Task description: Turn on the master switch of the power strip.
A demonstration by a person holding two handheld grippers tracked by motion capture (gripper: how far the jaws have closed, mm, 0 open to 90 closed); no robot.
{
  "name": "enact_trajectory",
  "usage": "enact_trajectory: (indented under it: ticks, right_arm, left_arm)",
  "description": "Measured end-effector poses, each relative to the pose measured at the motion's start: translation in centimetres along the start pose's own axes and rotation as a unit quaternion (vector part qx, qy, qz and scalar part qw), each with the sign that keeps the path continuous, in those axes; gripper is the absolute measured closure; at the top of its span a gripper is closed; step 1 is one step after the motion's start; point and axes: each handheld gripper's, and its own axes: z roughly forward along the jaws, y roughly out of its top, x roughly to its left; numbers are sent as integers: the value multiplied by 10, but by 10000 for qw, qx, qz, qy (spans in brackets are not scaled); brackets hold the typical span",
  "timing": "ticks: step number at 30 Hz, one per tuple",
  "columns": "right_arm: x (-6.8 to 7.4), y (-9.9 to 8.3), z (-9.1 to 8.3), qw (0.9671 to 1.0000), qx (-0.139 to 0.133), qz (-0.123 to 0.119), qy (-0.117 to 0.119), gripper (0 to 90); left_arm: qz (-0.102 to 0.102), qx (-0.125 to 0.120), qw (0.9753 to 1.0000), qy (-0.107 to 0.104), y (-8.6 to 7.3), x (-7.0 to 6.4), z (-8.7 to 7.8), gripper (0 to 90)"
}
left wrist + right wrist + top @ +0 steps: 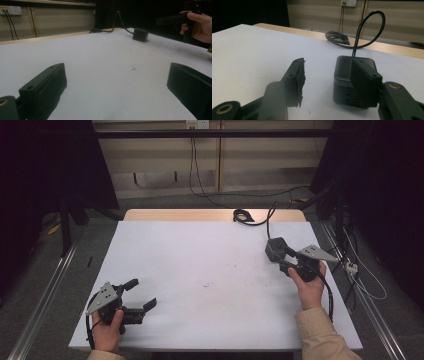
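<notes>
Two grippers work over the white table (200, 270), and the landmark is a black power adapter (275, 249), a squat, round-cornered block standing flat on the sheet near the table's far right part, well short of the wooden back edge. The right gripper (280, 256) reaches up to the adapter from the person's side; in the right gripper view its jaws are spread wide with nothing clamped. One jaw lies along the adapter's near side, whether touching I cannot tell, and the other stands off in open air, so the block is beside that jaw and not yet between the two. That reads as lining up for a grasp across the block's body. The adapter's cable (367, 27) rises from its back edge, arches up and runs off to a loose coil (337, 38) lying beyond the adapter on the wooden strip; so the cable end points away from the person, and the block's longer side seems to run roughly along that same line, though it is nearly square and hard to judge. The left gripper (135, 295) sits far from the adapter, at the near left corner, jaws wide apart and empty just above the sheet, likely parked clear until needed. In the left gripper view the adapter shows small beyond those jaws.
</notes>
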Motion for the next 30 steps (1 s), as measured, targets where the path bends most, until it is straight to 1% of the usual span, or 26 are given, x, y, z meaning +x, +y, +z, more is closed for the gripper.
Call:
enact_trajectory:
  ticks: [6, 9, 13, 18, 20, 24, 27, 30]
  right_arm:
    - [-2, 0, 2, 10000, 52, 9, 1, 509]
    - [-2, 1, 3, 10000, 28, 13, 14, 530]
    - [-3, 1, 5, 10000, 51, 30, 61, 576]
    - [-4, 3, 7, 9999, 86, 102, 97, 618]
    - [-4, 4, 7, 9999, 86, 64, 96, 639]
    - [-5, 5, 8, 9999, 92, 84, 102, 672]
    - [-6, 5, 9, 9999, 98, 17, 70, 691]
    - [-7, 6, 10, 9999, 96, -1, 64, 708]
  left_arm:
    - [-5, 2, 10000, 4, 0, 0, 0, 22]
    - [-9, -2, 10000, 5, 0, 0, 0, 22]
    - [-11, -22, 10000, 0, 0, 0, 0, 22]
    - [-25, -35, 10000, 18, 0, 0, 0, 22]
    - [-25, -30, 10000, 19, 0, 0, 0, 22]
    - [-46, -33, 10000, 13, -1, 0, 1, 22]
    - [-48, -46, 10000, 1, -1, 0, 1, 22]
    - [-71, -43, 10000, 1, -1, 0, 1, 22]
